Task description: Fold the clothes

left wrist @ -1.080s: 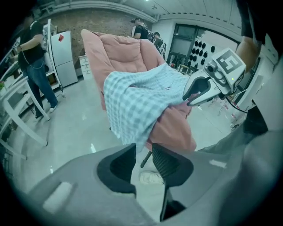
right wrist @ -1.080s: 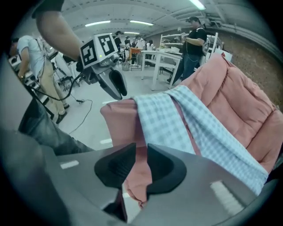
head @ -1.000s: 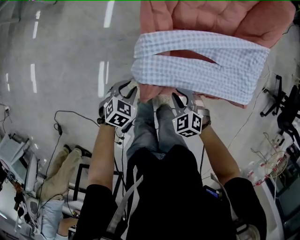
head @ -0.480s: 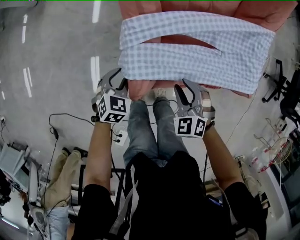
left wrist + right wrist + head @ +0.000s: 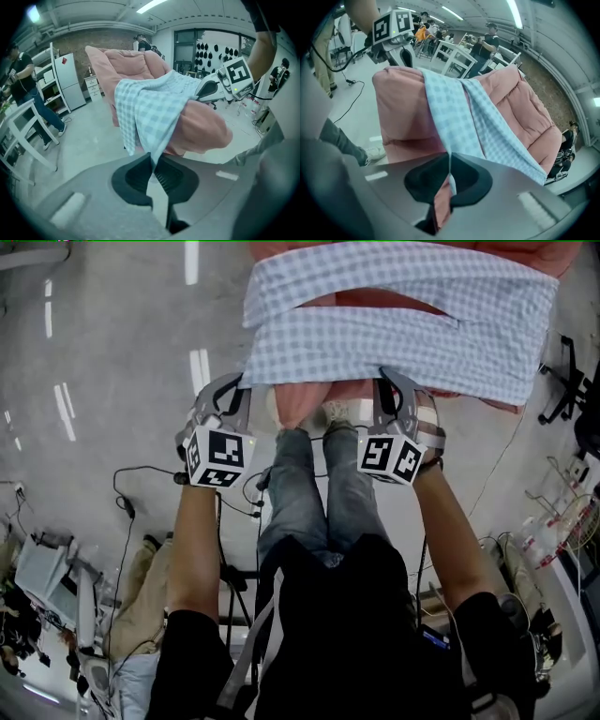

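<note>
Pale-blue-and-white gingham garment [image 5: 394,334] lies spread across a salmon-pink padded armchair [image 5: 298,401], at the top of my head view. The thin cloth sits in two broad, flat bands, one beyond the other, with a curved sliver of pink showing between them. The near band drapes over the chair's rounded front edge. My left hand-held gripper [image 5: 152,158] has just been closing. It is now clamped on the near hem at the garment's left corner, with a pointed tuck of checked cloth pinched between its jaws. My right hand-held gripper [image 5: 449,159] has also just been closing. It grips the same hem further to the right, with checked cloth caught between its jaws.
</note>
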Action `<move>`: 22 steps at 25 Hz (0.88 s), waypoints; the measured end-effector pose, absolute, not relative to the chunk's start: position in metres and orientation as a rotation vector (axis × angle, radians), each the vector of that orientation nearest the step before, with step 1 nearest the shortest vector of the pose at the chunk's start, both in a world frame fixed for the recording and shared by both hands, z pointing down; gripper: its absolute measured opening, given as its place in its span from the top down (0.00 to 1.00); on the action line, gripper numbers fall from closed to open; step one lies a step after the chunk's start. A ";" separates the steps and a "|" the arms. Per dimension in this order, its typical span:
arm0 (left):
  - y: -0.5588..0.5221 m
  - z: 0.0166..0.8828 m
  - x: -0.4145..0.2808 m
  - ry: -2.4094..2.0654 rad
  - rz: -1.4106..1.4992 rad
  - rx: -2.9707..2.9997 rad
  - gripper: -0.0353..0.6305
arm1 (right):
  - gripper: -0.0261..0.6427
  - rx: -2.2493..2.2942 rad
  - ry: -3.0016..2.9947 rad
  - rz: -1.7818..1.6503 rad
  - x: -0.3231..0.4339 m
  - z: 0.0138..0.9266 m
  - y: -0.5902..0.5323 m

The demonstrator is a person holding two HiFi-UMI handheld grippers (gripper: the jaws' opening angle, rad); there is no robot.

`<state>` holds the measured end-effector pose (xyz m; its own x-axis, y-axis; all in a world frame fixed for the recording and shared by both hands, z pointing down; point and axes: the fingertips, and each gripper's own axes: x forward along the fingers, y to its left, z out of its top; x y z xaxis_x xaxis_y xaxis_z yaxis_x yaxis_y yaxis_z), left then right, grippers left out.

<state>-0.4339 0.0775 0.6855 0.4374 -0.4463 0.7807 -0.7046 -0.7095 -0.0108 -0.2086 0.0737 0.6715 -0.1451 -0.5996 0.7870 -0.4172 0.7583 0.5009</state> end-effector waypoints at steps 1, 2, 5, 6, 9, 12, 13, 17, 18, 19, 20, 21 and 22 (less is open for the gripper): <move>0.078 0.681 -0.439 -0.984 1.153 2.391 0.92 | 0.94 0.813 -1.774 -0.188 -0.209 0.667 0.072; 0.078 0.677 -0.444 -0.980 1.161 2.405 0.92 | 0.94 0.830 -1.776 -0.182 -0.209 0.661 0.071; 0.080 0.662 -0.451 -0.964 1.200 2.439 0.92 | 0.94 0.867 -1.778 -0.162 -0.208 0.643 0.071; 0.082 0.658 -0.452 -0.953 1.220 2.449 0.92 | 0.94 0.865 -1.777 -0.163 -0.207 0.639 0.073; 0.091 0.647 -0.456 -0.904 1.278 2.471 0.92 | 0.94 0.848 -1.772 -0.172 -0.209 0.629 0.080; 0.107 0.638 -0.463 -0.851 1.329 2.479 0.92 | 0.94 0.836 -1.776 -0.162 -0.212 0.617 0.090; 0.113 0.637 -0.466 -0.831 1.348 2.476 0.92 | 0.94 0.827 -1.782 -0.153 -0.213 0.614 0.095; 0.132 0.646 -0.475 -0.801 1.360 2.437 0.92 | 0.94 0.769 -1.801 -0.125 -0.220 0.617 0.112; 0.133 0.649 -0.476 -0.805 1.348 2.427 0.92 | 0.94 0.759 -1.801 -0.118 -0.222 0.620 0.114; 0.134 0.653 -0.478 -0.808 1.337 2.418 0.92 | 0.94 0.750 -1.800 -0.108 -0.222 0.624 0.115; 0.135 0.657 -0.478 -0.807 1.331 2.410 0.92 | 0.94 0.742 -1.799 -0.096 -0.223 0.628 0.116; 0.136 0.660 -0.479 -0.806 1.326 2.404 0.92 | 0.94 0.733 -1.797 -0.087 -0.224 0.631 0.118; 0.137 0.662 -0.478 -0.806 1.320 2.399 0.92 | 0.94 0.724 -1.794 -0.081 -0.224 0.634 0.120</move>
